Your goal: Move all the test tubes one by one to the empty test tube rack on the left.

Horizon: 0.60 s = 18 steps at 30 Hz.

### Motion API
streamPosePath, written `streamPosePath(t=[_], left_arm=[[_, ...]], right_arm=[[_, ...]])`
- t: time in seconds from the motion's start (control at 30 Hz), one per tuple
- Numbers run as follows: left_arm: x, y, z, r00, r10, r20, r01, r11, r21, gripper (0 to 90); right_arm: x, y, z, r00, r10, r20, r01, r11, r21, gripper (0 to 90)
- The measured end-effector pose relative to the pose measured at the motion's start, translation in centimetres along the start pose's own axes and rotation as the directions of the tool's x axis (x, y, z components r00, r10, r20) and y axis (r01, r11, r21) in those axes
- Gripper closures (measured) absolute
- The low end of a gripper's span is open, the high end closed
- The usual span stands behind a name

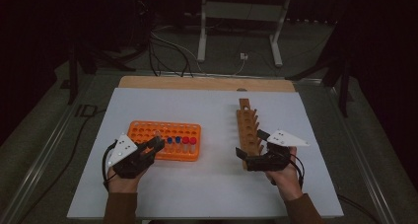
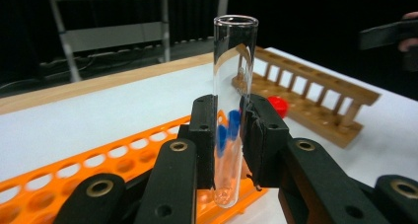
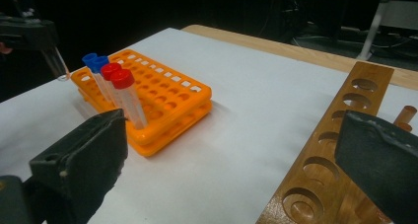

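Left fingers [image 2: 231, 135] clenched on a clear tube [image 2: 232, 86]; right fingers [image 3: 236, 169] spread, released.
The empty, uncapped tube stands upright above the orange rack's [image 2: 123, 150] near edge, beside its blue- and red-capped tubes [image 3: 111, 83]; the wooden rack [image 1: 248, 130] lies apart, right fingers straddling it.

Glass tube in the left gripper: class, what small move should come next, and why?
Probably carry the glass tube across toward the wooden rack: the left gripper clamps it upright, clear of the orange rack, and the wooden rack's holes stand empty.
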State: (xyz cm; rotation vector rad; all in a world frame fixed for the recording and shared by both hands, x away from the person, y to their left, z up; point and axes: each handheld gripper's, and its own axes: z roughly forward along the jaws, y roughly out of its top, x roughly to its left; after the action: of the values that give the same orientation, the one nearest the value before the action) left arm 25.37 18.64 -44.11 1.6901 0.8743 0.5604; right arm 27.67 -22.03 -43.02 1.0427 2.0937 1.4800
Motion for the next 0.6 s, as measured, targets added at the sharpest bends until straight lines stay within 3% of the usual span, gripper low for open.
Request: streamPosePath(t=[0.27, 0.6], left_arm=[[1.3, -0.8, 0.4, 0.9941, -0.010, -0.108, 0.012, 0.9999, 0.012, 76.1], [1.9, -2.4, 2.4, 0.9877, -0.028, -0.154, 0.037, 0.9976, 0.058, 76.1]], right_arm=[[0.0, 0.0, -0.1, 1.0000, -0.003, -0.004, 0.003, 1.000, -0.005, 0.1], [0.1, 0.0, -0.1, 1.0000, -0.003, -0.009, 0.003, 1.000, -0.008, 0.2]])
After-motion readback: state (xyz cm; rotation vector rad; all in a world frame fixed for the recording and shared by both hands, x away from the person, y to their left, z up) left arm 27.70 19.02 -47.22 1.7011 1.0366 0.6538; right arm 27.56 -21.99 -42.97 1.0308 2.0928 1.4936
